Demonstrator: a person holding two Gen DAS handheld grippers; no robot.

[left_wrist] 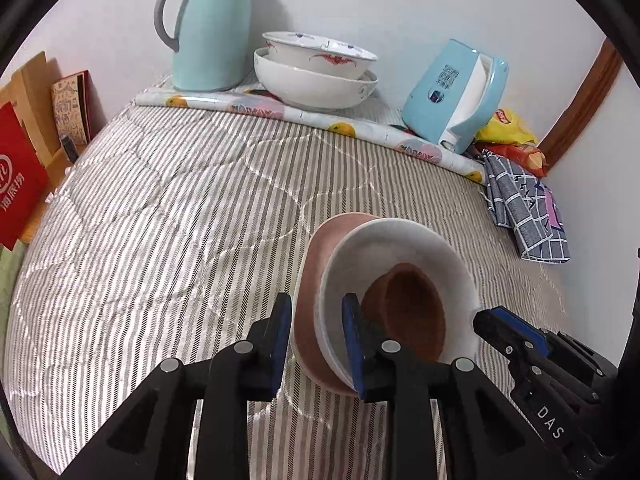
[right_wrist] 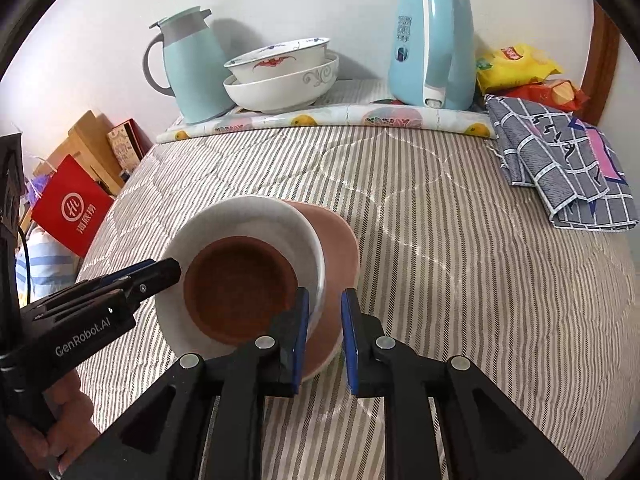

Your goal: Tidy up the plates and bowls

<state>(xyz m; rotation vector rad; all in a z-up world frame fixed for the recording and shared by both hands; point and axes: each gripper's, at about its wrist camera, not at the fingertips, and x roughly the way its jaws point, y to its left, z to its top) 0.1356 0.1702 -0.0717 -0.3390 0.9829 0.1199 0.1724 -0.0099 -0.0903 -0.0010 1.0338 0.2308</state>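
A stack of a pink plate (left_wrist: 308, 312) (right_wrist: 340, 248), a white bowl (left_wrist: 400, 240) (right_wrist: 248, 216) and a small brown bowl (left_wrist: 412, 304) (right_wrist: 240, 288) is held above the striped cloth. My left gripper (left_wrist: 316, 340) is shut on the rims of the pink plate and white bowl, on the stack's left side. My right gripper (right_wrist: 324, 332) is shut on their rims on the opposite side; it shows at the right in the left wrist view (left_wrist: 504, 332). Two nested white bowls (left_wrist: 316, 72) (right_wrist: 284, 76) stand at the back.
A pale blue thermos jug (left_wrist: 208, 28) (right_wrist: 188, 68) and a blue kettle (left_wrist: 456, 92) (right_wrist: 432, 48) stand by the back wall on a fruit-print mat (left_wrist: 280, 112). A checked cloth (right_wrist: 560, 168) and snack bags (right_wrist: 520, 68) lie at right. A red bag (right_wrist: 72, 208) stands at left.
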